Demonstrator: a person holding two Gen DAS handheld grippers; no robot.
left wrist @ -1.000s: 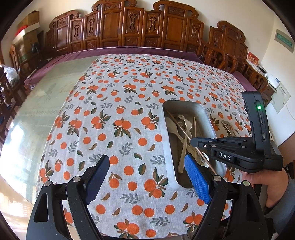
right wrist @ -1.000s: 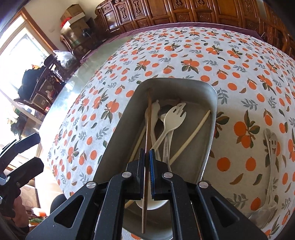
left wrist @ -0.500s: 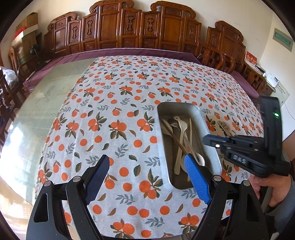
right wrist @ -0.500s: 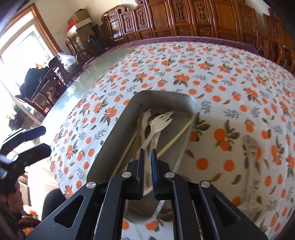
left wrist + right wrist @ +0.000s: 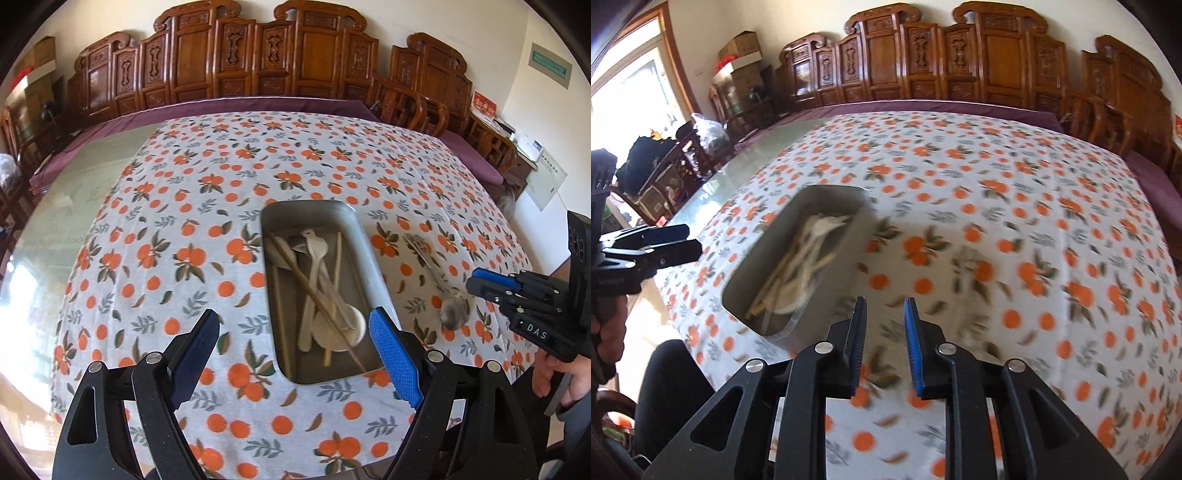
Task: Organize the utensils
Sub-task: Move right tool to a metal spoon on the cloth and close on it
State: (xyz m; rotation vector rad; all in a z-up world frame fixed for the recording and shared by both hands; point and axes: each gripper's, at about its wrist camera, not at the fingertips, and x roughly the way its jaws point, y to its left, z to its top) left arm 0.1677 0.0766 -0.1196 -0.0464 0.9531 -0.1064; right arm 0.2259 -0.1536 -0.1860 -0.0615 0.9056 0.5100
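A metal tray [image 5: 373, 254] sits on the orange-print tablecloth and holds pale plastic spoons, a fork and several chopsticks, with a dark chopstick [image 5: 314, 295] lying across them. A metal spoon [image 5: 452, 314] lies on the cloth right of the tray. My left gripper [image 5: 295, 328] is open and empty, above the tray's near end. My right gripper [image 5: 884, 325] is open and empty, to the right of the tray [image 5: 753, 266]; it also shows in the left wrist view [image 5: 476, 282]. The right wrist view is blurred by motion.
The tablecloth [image 5: 177, 206] covers a large glass-topped table [image 5: 70, 192]. Carved wooden chairs [image 5: 258, 66] line the far side. The left gripper [image 5: 683, 242] shows at the left edge of the right wrist view.
My right gripper let go of the dark chopstick into the tray, opened, and pulled back up and to the right. My left gripper stayed open and rose slightly.
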